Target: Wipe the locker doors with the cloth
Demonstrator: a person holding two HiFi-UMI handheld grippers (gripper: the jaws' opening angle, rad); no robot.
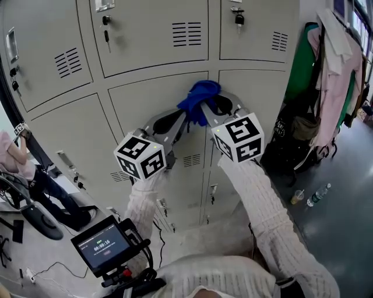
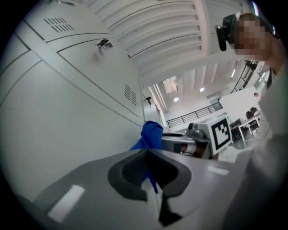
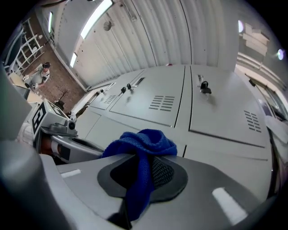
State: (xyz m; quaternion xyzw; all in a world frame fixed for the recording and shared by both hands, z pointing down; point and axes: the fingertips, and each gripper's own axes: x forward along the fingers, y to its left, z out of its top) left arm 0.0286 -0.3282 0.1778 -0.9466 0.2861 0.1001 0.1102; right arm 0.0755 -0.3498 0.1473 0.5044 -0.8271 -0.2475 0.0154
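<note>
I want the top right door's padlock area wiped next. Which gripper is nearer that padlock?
Right. The right gripper, shut on the blue cloth, sits below the padlock, slightly to its left; the left gripper, gripping the same cloth, is further left.

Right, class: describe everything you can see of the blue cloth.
The blue cloth is a soft, knitted-looking rag, bunched into a wad. The left gripper and right gripper are both shut on it, a fold trailing between each pair of jaws. It is held up by the seam between grey locker doors.
</note>
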